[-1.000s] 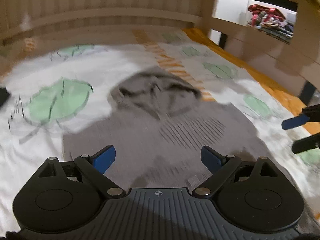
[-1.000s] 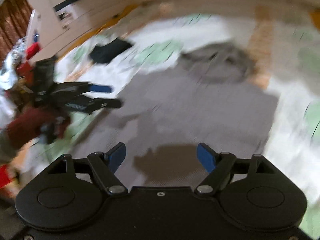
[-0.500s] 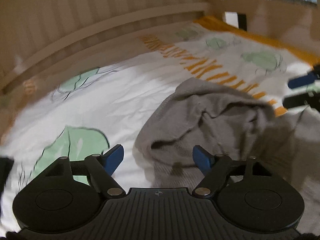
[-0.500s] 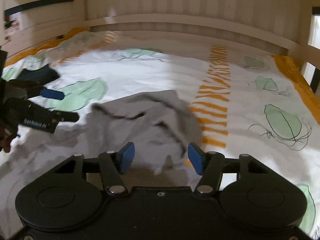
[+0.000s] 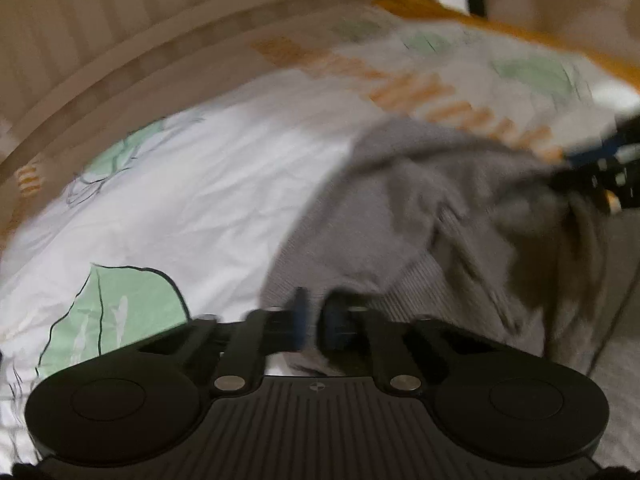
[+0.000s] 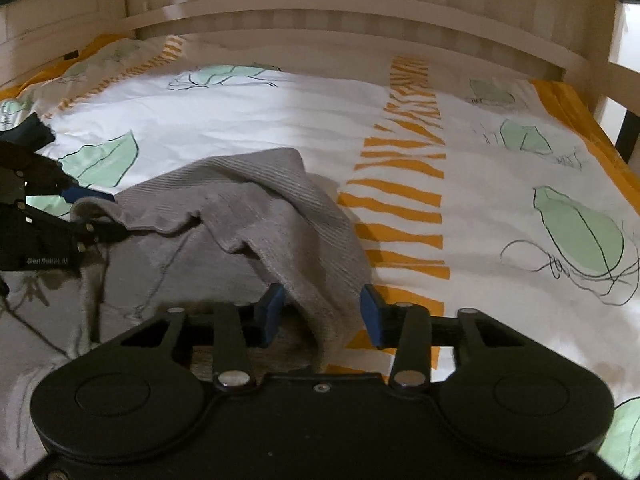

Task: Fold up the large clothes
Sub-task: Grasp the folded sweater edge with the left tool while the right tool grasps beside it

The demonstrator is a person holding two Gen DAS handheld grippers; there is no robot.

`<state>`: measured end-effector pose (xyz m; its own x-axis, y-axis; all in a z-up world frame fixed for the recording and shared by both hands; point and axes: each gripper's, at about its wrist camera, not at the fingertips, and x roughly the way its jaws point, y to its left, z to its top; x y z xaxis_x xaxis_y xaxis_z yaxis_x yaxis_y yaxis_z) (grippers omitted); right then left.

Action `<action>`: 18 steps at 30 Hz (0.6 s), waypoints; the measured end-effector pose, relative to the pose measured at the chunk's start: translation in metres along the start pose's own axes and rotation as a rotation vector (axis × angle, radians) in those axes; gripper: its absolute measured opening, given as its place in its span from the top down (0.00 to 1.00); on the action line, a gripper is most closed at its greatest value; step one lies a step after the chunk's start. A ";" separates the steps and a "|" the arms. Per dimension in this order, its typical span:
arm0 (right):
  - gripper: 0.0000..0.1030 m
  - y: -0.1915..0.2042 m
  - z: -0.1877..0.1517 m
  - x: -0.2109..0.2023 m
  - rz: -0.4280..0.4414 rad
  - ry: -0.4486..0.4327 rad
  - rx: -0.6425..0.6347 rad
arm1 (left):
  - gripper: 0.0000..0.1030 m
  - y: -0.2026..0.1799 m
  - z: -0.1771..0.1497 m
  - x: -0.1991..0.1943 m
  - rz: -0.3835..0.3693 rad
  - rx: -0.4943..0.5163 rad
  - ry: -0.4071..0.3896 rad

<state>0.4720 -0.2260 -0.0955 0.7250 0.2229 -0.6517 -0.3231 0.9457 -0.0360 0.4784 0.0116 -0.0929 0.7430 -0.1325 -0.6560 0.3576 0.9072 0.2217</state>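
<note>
Blue pads on the left gripper (image 5: 311,322) are sitting pinched together on the near edge of the grey hoodie (image 5: 420,216), with only a thin fold of knit between them. The right gripper (image 6: 320,314) is closing, a hanging fold of the hoodie's ribbed hood edge lying between its pads, which are not yet pressing on it as far as I can see.

Risk, as I judge it: the left grip is looking shallow, so a lift could let the fabric slide out, and the right jaws may be catching only one layer, leaving the fold lopsided. Soft knit like this is likely to sag and drag rather than hold a crease.

Outward, the hoodie is lying rumpled on the bedsheet (image 6: 280,116), a crinkled white cotton printed with green leaves and orange stripes, running up to a pale wooden headboard (image 6: 320,12).
</note>
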 end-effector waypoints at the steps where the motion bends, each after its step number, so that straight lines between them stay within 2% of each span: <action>1: 0.81 -0.001 0.001 0.000 -0.001 0.001 0.002 | 0.95 0.010 0.000 -0.006 -0.003 -0.063 -0.031; 2: 0.89 -0.001 0.002 -0.001 -0.001 -0.001 0.002 | 0.95 0.019 0.000 -0.012 -0.010 -0.122 -0.061; 4: 0.89 -0.002 0.008 -0.010 0.015 -0.036 0.002 | 0.95 0.040 -0.006 -0.026 -0.019 -0.228 -0.108; 7: 0.89 -0.008 0.015 -0.030 0.047 -0.110 0.026 | 0.95 0.053 -0.021 -0.036 -0.011 -0.261 -0.121; 9: 0.89 -0.011 0.015 -0.037 0.071 -0.126 0.028 | 0.95 0.056 -0.035 -0.037 -0.019 -0.277 -0.104; 11: 0.89 -0.011 0.008 -0.035 0.089 -0.109 -0.002 | 0.94 0.056 -0.050 -0.032 -0.016 -0.270 -0.067; 13: 0.89 -0.011 -0.004 -0.024 0.082 -0.053 -0.027 | 0.93 0.051 -0.060 -0.027 -0.023 -0.242 -0.026; 16: 0.88 -0.010 -0.024 -0.006 0.072 0.035 -0.056 | 0.92 0.048 -0.062 -0.022 -0.021 -0.217 0.000; 18: 0.88 -0.009 -0.032 -0.003 0.058 0.042 -0.074 | 0.91 0.048 -0.056 -0.020 -0.024 -0.184 0.034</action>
<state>0.4534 -0.2430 -0.1172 0.6781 0.2652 -0.6855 -0.4090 0.9111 -0.0520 0.4494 0.0802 -0.1097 0.7148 -0.1440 -0.6844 0.2628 0.9622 0.0721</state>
